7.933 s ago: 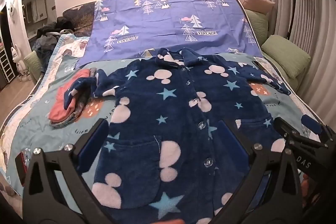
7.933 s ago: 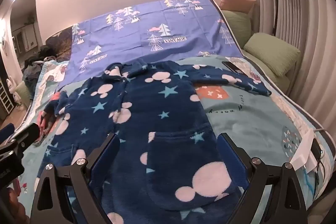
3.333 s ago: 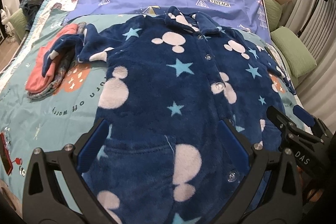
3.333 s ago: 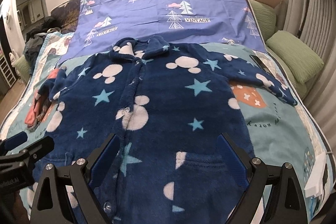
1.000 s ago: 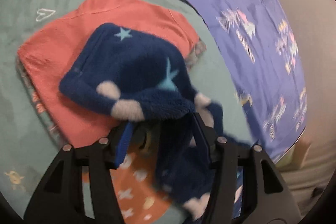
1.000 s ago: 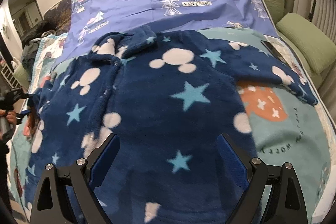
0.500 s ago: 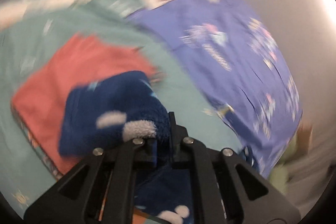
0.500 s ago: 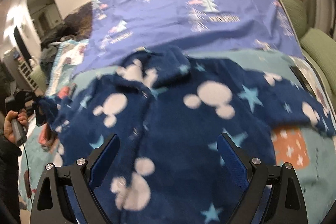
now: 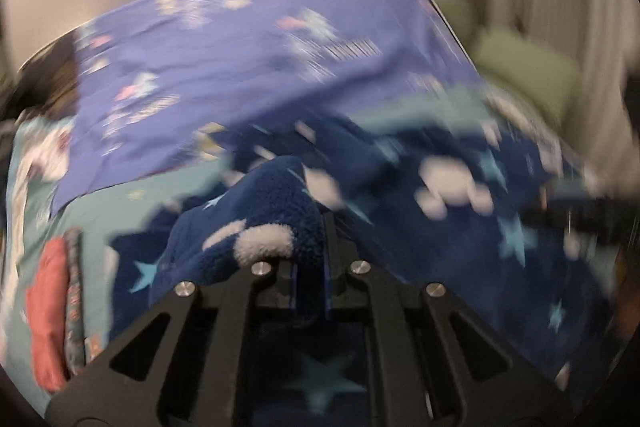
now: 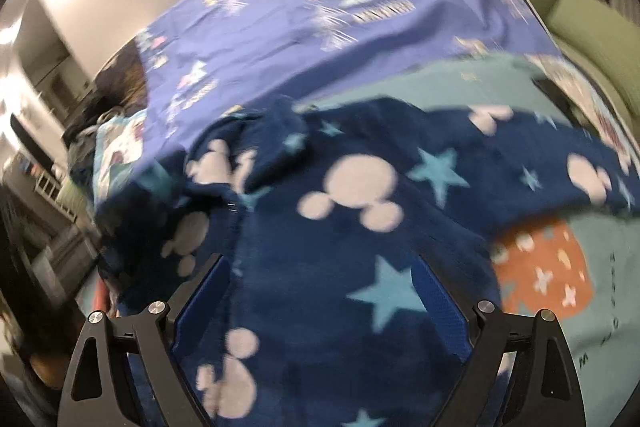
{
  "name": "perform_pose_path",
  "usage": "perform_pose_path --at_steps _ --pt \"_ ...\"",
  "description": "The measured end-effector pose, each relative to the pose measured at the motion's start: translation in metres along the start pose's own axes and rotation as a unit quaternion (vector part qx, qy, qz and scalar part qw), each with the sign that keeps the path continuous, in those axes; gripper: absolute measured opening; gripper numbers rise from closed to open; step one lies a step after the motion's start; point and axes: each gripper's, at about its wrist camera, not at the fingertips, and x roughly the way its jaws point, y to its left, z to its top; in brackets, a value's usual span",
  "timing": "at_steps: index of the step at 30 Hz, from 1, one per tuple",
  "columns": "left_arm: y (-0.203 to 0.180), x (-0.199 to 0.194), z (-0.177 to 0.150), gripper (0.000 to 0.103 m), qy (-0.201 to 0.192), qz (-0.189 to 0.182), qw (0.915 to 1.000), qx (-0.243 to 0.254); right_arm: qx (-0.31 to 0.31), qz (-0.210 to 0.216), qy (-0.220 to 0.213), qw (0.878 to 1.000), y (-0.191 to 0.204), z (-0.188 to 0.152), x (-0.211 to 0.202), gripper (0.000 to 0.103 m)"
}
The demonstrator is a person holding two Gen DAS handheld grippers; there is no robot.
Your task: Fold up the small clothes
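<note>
At the centre of the left wrist view, the left tongs (image 9: 310, 259) were closed on a sleeve (image 9: 256, 223) of the fleece jacket (image 9: 460, 227), the cuff bunched up in a hump just above the pinched jaws. The jacket was dark navy plush, printed with pale pink mouse-head shapes and light blue stars. Its body lay spread across the bed, filling the middle and lower right of that frame, though motion blur smeared much of it.

In the right wrist view the jacket (image 10: 360, 227) filled the centre and bottom. Its collar sat rumpled at upper centre-left, a button line ran down the left of centre, and the other sleeve (image 10: 560, 171) stretched flat toward the right edge. The right tongs (image 10: 320, 303) hung over the jacket body with jaws standing wide and just closing a little; the pads did not press on the cloth beneath them.

Under the jacket lay a teal bedcover (image 10: 600, 287) with an orange patch (image 10: 540, 267) showing bare at the lower right, beside the jacket's side edge. A purple sheet (image 10: 320, 27) with tree prints covered the upper part of the bed, beyond the collar. Green pillows (image 10: 592, 27) lined the right edge. In the left wrist view a folded coral-red garment (image 9: 48, 307) lay at the lower left, just beside the jacket's edge. Bare teal cover lay open at left centre, between the purple sheet and the raised sleeve.
</note>
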Motion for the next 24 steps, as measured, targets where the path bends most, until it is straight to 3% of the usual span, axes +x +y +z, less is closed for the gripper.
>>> perform_pose_path --at_steps 1,4,5,8,13,16,18,21,24 --pt "-0.017 0.007 -0.009 0.011 0.017 -0.002 0.9994 0.029 0.005 -0.002 0.004 1.000 -0.006 0.000 0.001 0.092" --pt "-0.041 0.006 -0.029 0.032 0.033 -0.011 0.9959 0.083 -0.005 -0.006 0.007 1.000 -0.011 0.000 -0.002 0.092" --pt "-0.044 0.002 -0.033 0.039 0.031 -0.015 0.9953 0.091 -0.015 -0.002 0.008 1.000 -0.010 0.000 -0.002 0.092" --pt "-0.033 -0.023 -0.041 0.046 0.019 -0.038 0.9948 0.093 -0.033 0.018 0.016 0.999 -0.001 0.000 0.003 0.092" --pt "0.011 -0.060 -0.051 0.061 0.005 -0.050 0.9975 0.049 -0.051 0.057 0.036 0.996 0.022 0.002 0.018 0.092" --pt "0.050 -0.077 -0.058 0.066 -0.005 -0.029 0.9996 -0.001 -0.084 0.059 0.033 0.994 0.044 0.001 0.020 0.092" --pt "0.078 -0.079 -0.062 0.066 -0.003 0.007 0.9994 -0.034 -0.135 0.052 0.023 0.989 0.068 -0.004 0.018 0.092" --pt "0.110 -0.076 -0.065 0.066 0.002 0.052 0.9945 -0.091 -0.239 0.039 0.009 0.970 0.121 -0.018 0.017 0.092" --pt "0.139 -0.070 -0.069 0.066 0.007 0.060 0.9866 -0.151 -0.326 0.047 0.008 0.944 0.172 -0.036 0.020 0.092"
